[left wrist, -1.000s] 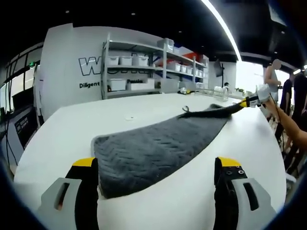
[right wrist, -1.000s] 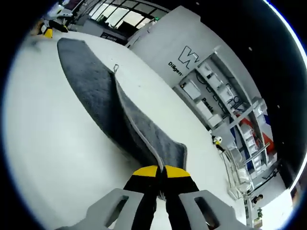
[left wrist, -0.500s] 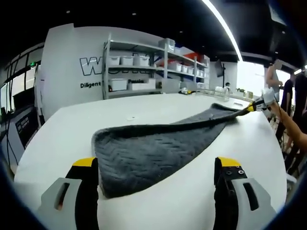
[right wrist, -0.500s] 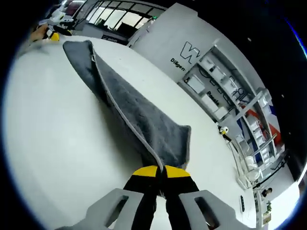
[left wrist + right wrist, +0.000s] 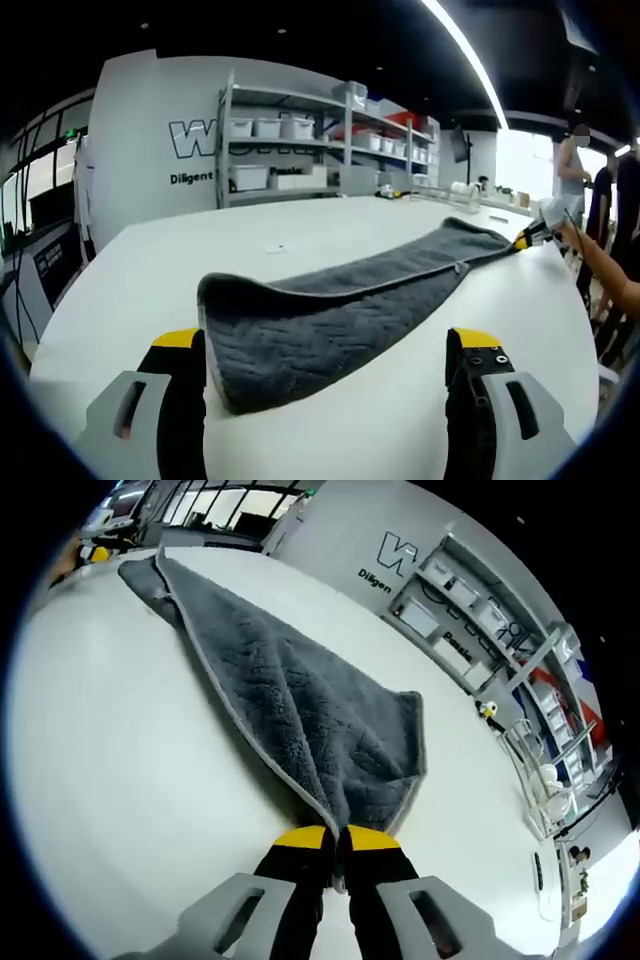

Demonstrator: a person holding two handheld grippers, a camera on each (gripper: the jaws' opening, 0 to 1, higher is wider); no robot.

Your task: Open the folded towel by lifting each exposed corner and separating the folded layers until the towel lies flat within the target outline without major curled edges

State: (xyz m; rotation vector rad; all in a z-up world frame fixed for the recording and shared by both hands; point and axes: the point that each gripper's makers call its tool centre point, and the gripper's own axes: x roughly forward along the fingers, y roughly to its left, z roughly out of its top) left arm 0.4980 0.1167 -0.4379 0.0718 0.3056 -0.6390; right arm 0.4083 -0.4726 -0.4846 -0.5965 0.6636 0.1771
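On a white bench (image 5: 330, 440) in a workshop room: one grey towel (image 5: 330, 310), lying lengthwise along the middle of the bench, its upper layer partly turned back along one long side.

Room: white wall bearing dark lettering (image 5: 190, 135); metal shelving (image 5: 300, 140) stocked with white bins; dark ceiling with a long light strip (image 5: 465, 55); windows (image 5: 215, 500) past the far end of the bench.

Left gripper view: left gripper (image 5: 330, 350), jaws spread wide, either side of the towel's near end, holding nothing. At the far end, right gripper (image 5: 530, 237) at the towel's corner, with a person's forearm (image 5: 600, 270) behind it. Quilted outer face of the towel visible here.

Right gripper view: right gripper (image 5: 335, 838), jaws pressed together, pinching the towel's corner just above the bench; fluffy inner face and pale edge binding (image 5: 225, 705) visible. Yellow tip of the left gripper (image 5: 98, 553) at the far end.
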